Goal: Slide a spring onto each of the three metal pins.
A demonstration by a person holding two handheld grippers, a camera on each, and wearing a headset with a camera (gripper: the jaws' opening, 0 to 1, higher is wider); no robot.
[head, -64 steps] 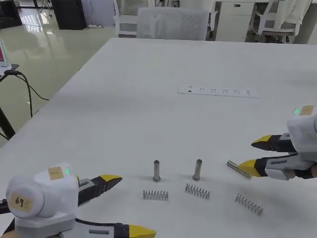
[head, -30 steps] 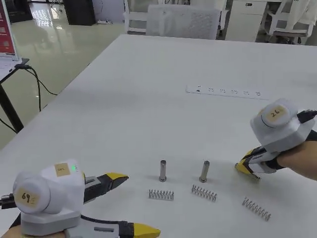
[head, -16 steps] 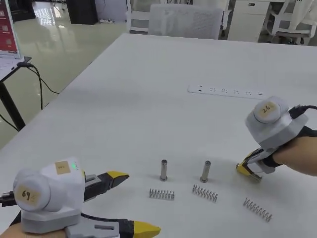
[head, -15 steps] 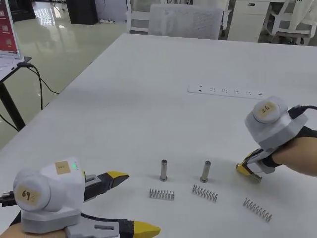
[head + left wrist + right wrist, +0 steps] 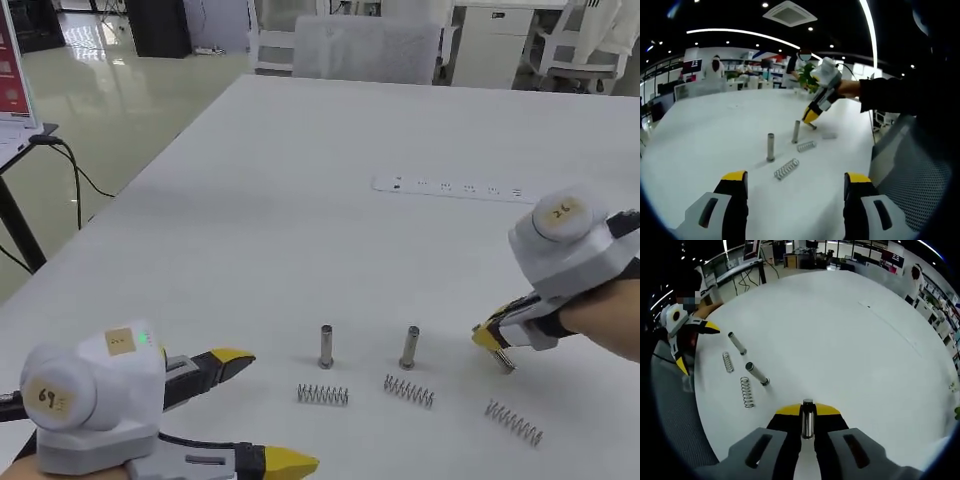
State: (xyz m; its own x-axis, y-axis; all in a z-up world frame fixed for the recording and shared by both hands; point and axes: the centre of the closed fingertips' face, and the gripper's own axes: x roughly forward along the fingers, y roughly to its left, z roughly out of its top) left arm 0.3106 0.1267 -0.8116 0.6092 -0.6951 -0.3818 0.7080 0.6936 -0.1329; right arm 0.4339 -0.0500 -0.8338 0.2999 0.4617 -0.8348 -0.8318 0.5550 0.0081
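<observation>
The right gripper [image 5: 490, 340] is clenched on the third metal pin [image 5: 807, 419], which is pinched between the yellow jaw tips with its shaft running back between them. About two seconds earlier that pin is shown lying flat on the white table [image 5: 300, 200] beside spread jaws, so the pick-up is judged to have only just been made. In the head view the gripper is now tipped downward. The pin's free end is held low over the table, to the right of the middle pin [image 5: 409, 346]; whether it touches the surface cannot be told. The middle pin is found standing upright and bare, and the outer pin [image 5: 326, 346] is standing likewise near it, on the side away from the right gripper. Three springs are left lying flat: the centre spring [image 5: 409, 391] just in front of the middle pin, the outer spring [image 5: 323, 395] in front of it and to the left, and the third spring [image 5: 514, 422] in front and to the right. The left gripper [image 5: 265, 410] is kept released, jaws wide apart with nothing between them, well to the left and front of the middle pin, and little is changed there. A power strip [image 5: 455, 187] is seen well behind the middle pin. No spring is threaded yet. The held pin is judged to need standing up in line with the middle pin before the springs can be slid on.
</observation>
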